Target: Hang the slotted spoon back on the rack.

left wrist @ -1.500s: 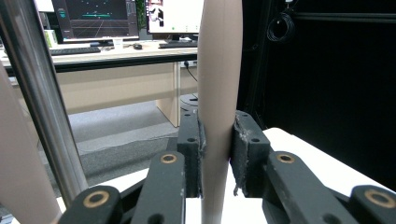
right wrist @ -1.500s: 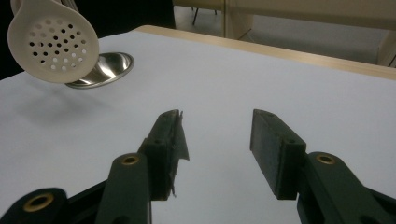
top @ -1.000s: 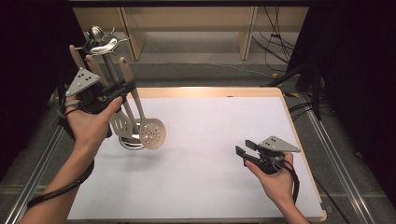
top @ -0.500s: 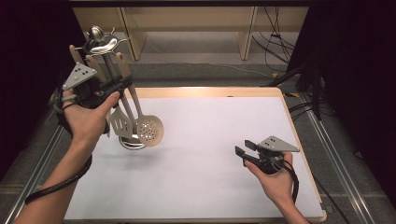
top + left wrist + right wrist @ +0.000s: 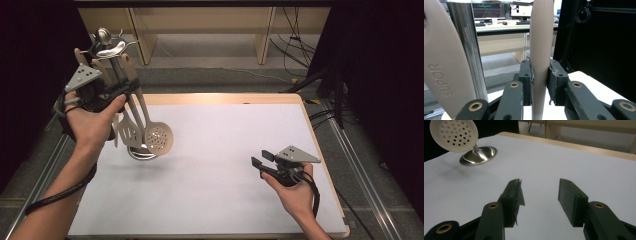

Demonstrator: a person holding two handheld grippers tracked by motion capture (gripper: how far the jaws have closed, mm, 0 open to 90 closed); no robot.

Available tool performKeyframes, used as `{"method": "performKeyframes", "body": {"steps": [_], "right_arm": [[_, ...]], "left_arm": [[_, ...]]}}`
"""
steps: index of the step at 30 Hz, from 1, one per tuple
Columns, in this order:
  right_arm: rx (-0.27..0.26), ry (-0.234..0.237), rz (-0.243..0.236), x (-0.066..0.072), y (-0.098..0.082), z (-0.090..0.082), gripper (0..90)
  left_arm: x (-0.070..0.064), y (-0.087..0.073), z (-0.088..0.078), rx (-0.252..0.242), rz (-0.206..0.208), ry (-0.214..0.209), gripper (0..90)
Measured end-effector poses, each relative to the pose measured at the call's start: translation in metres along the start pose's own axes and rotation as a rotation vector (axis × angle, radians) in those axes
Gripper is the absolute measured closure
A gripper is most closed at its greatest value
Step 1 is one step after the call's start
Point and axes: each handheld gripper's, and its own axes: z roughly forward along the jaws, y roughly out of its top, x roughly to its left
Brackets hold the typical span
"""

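A steel utensil stand [image 5: 106, 41] rises from its round base [image 5: 140, 154] [image 5: 477, 156] at the left of the white table. Several beige utensils hang on it, among them a perforated skimmer [image 5: 158, 138] [image 5: 454, 135] and a slotted turner [image 5: 129, 134]. My left gripper [image 5: 127, 90] [image 5: 539, 80] is shut on a beige utensil handle [image 5: 540, 37] beside the stand's steel pole [image 5: 466, 50]. A second beige handle [image 5: 441, 75] hangs close on the other side of the pole. Low over the table at the right, my right gripper [image 5: 259, 159] [image 5: 540, 192] stands open with nothing between its jaws.
The white table top [image 5: 240, 135] has a wooden rim [image 5: 215, 97] at the back. Beyond it stand pale wooden shelf legs [image 5: 262, 40] and loose cables [image 5: 300, 65] on the floor. Metal rails [image 5: 350, 150] run along both sides.
My left gripper has shifted slightly up and to the left with the handle in it, and the skimmer head has swung a little with it. The right gripper has stayed put.
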Motion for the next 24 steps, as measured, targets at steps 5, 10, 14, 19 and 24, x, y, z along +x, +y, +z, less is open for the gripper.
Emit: {"method": "performKeyframes", "body": {"steps": [5, 10, 14, 19, 24], "right_arm": [[-0.008, 0.0, -0.012, -0.0009, 0.0, 0.0002, 52.7], [-0.008, 0.005, -0.027, -0.0022, 0.0001, 0.0005, 52.7], [0.004, -0.01, 0.0, -0.0002, 0.0003, -0.0013, 52.7], [0.007, -0.002, -0.029, -0.0023, 0.0004, -0.0006, 52.6], [0.003, -0.006, -0.037, -0.0028, 0.0004, -0.0008, 52.7]], "left_arm": [[0.002, -0.0008, 0.0005, 0.004, -0.007, 0.001, 74.4], [0.0022, -0.0006, 0.0007, 0.002, -0.012, 0.003, 74.4], [0.0026, -0.0007, 0.0008, 0.003, -0.01, 0.003, 74.3], [0.0031, -0.0014, 0.0001, 0.0, -0.01, 0.002, 74.3], [0.004, -0.002, -0.0008, -0.004, -0.016, -0.001, 74.3]]}}
